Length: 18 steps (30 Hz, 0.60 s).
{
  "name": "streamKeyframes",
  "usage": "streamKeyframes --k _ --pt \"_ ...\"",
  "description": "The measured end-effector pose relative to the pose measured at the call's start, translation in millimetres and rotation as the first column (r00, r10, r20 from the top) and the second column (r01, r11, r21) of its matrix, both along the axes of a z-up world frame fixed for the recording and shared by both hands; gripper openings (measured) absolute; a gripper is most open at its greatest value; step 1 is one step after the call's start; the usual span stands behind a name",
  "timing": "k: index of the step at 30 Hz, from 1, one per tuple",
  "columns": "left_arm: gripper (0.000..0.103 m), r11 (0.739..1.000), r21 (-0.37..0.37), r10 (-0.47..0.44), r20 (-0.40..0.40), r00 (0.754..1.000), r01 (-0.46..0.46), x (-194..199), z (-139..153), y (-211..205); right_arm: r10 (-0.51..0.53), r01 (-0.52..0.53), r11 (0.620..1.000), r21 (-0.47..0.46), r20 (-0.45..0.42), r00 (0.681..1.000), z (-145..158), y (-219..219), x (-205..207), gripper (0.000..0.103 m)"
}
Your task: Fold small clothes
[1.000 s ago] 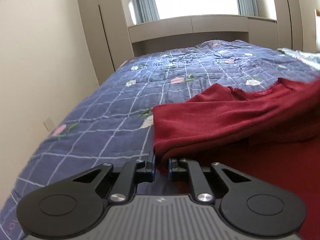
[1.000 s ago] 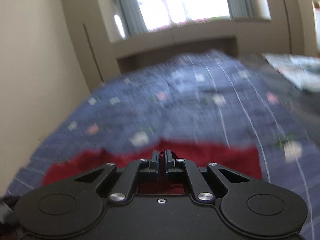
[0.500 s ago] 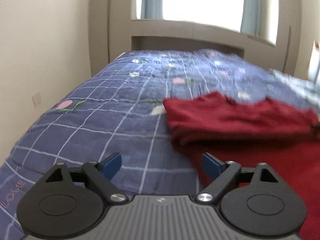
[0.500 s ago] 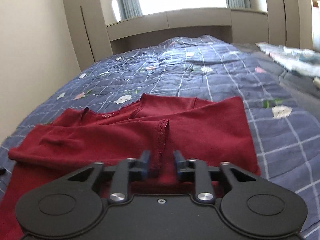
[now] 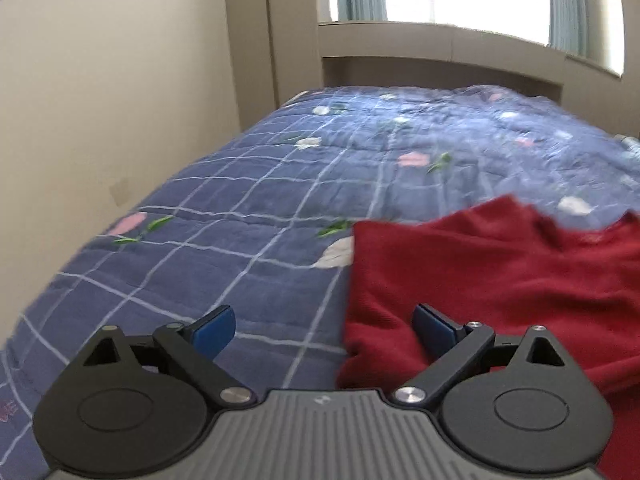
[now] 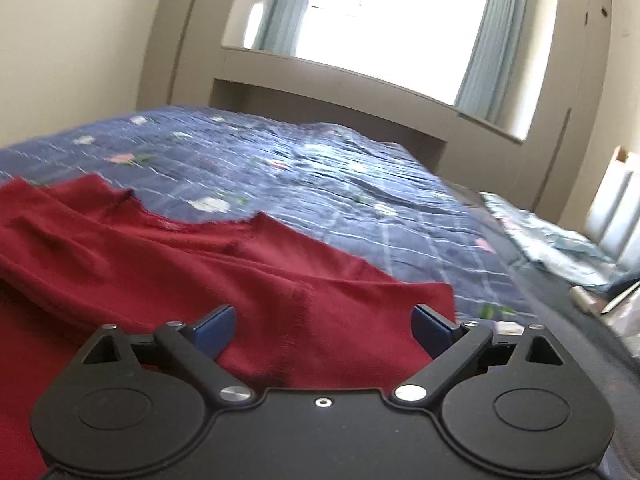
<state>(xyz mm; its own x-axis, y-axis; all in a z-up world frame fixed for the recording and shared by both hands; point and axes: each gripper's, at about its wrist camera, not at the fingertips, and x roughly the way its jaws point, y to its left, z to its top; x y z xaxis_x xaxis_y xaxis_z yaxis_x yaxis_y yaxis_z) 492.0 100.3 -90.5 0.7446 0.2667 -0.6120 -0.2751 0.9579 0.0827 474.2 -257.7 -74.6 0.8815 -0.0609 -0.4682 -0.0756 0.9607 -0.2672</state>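
1. The dark red knit garment (image 6: 208, 280), soft and creased, lies folded on the blue quilted checked bedspread (image 5: 248, 216).
2. My left gripper (image 5: 324, 322) and right gripper (image 6: 323, 322): jaws opening wide, gripping nothing.
3. Only the right view shows pale crumpled bedding (image 6: 548, 240).

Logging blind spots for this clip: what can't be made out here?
- Red garment: near part hidden by the claw body and cut off at the frame's edge, in both wrist views.
- Pale bundle at the bed's right edge: blurred, unidentifiable.
- Small objects at far right: too blurred.
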Motion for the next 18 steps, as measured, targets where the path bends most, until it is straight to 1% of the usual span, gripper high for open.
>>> streamKeyframes --k 2,4,7,12,14,16,18 --pt "0.098 0.999 -0.016 0.032 0.01 0.999 -0.032 -4 -4 4 -0.041 0.041 0.999 -0.02 -0.006 0.999 -5 -4 2 0.099" --pt "0.096 0.998 -0.029 0.053 0.008 0.999 -0.053 -5 -5 8 -0.067 0.067 0.998 0.007 -0.022 0.998 -8 -11 5 0.102" --pt "0.096 0.997 -0.042 0.069 -0.001 0.998 -0.069 -4 -6 12 -0.081 0.083 0.996 0.041 -0.045 0.996 -11 -17 9 0.102" --pt "0.099 0.995 -0.062 0.08 -0.003 0.997 -0.08 -2 -7 17 -0.084 0.087 0.995 0.055 -0.05 0.995 -14 -18 9 0.102" --pt "0.102 0.993 -0.086 0.087 0.007 0.996 -0.086 -6 -3 19 -0.081 0.085 0.993 0.083 -0.058 0.995 -11 -21 8 0.102" --pt "0.103 0.989 -0.12 0.089 0.018 0.996 -0.086 -14 5 22 -0.09 0.097 0.989 0.111 -0.072 0.993 -2 -26 0 0.102" --pt "0.103 0.986 -0.154 0.068 0.037 0.997 -0.062 -27 15 21 -0.082 0.087 0.989 0.122 -0.048 0.995 9 -30 -17 0.102"
